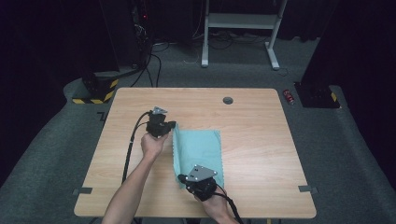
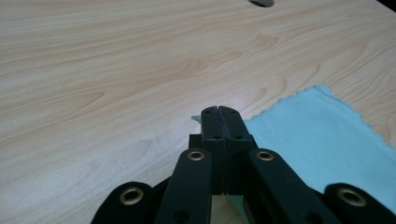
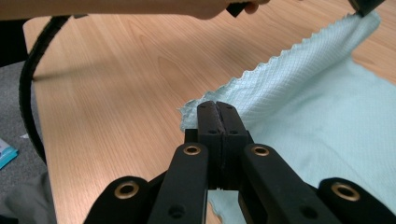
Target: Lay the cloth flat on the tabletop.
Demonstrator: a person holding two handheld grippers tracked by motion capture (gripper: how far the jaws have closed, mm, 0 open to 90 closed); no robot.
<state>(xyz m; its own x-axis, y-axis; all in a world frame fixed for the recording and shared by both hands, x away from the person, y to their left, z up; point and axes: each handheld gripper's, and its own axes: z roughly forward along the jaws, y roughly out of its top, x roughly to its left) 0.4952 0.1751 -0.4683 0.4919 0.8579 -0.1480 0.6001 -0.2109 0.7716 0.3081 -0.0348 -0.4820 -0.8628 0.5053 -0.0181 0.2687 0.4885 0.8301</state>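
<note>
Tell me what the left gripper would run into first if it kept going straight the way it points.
Probably nothing soon: the left gripper, shut on a corner of the light teal cloth, points across the bare light wooden table. A small round grey grommet lies far ahead, slightly off that line; depth is unclear.

No readable text, label, brand or number anywhere; the yellow-and-black hazard stripes (image 1: 95,93) at ten o'clock carry no words.
</note>
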